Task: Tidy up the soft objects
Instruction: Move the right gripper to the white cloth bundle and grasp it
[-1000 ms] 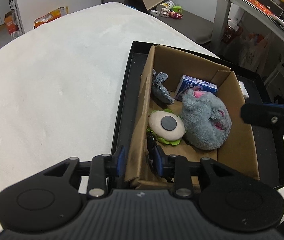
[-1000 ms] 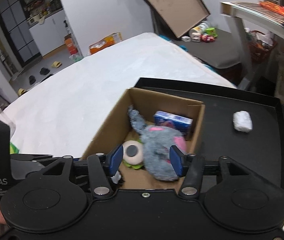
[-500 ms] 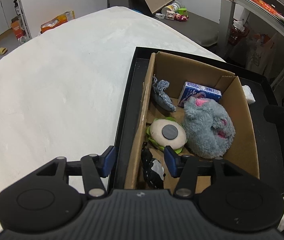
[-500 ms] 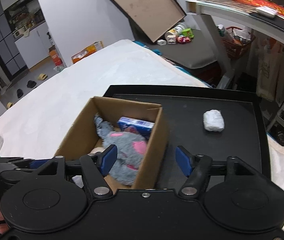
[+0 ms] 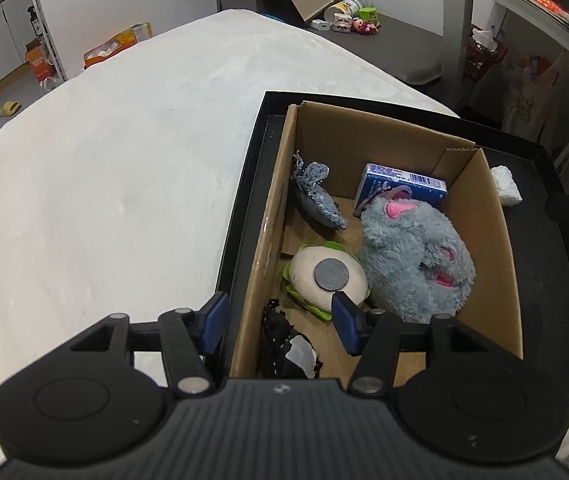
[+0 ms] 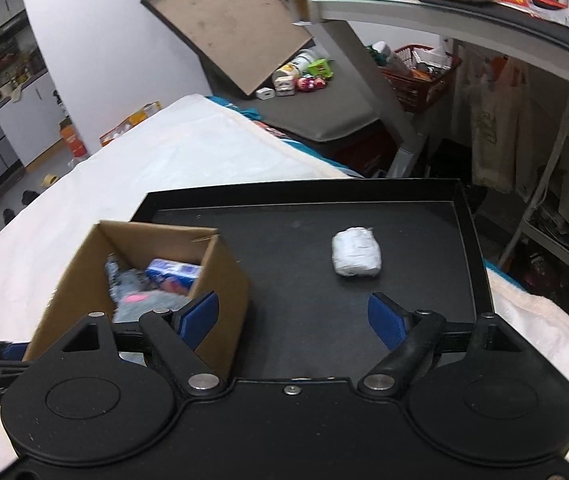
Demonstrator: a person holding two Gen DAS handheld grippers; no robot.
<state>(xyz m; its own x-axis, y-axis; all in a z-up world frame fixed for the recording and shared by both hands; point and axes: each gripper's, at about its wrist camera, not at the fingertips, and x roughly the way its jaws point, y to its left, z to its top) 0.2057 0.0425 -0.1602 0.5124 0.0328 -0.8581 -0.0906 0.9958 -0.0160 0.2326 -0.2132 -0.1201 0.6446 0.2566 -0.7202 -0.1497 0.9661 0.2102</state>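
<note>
A cardboard box (image 5: pixel 500 240) stands on a black tray (image 5: pixel 556 280). In it lie a grey plush (image 5: pixel 416 256), a round burger-like plush (image 5: pixel 326 278), a denim piece (image 5: pixel 316 196), a blue packet (image 5: pixel 400 184) and a black-and-white item (image 5: pixel 288 350). My left gripper (image 5: pixel 280 322) is open and empty, straddling the box's near left wall. A white soft wad (image 6: pixel 356 258) lies on the tray (image 6: pixel 284 248), right of the box (image 6: pixel 220 280). My right gripper (image 6: pixel 294 318) is open and empty, just short of the wad.
The tray rests on a white bed (image 5: pixel 104 180). A grey desk (image 6: pixel 464 12) with clutter and a red basket (image 6: pixel 420 76) stand to the right. A tilted board (image 6: pixel 224 20) and small toys (image 6: pixel 300 76) are behind the bed.
My left gripper has opened wider and drawn back from the box wall. My right gripper has opened and swung right, from over the box to facing the white wad.
</note>
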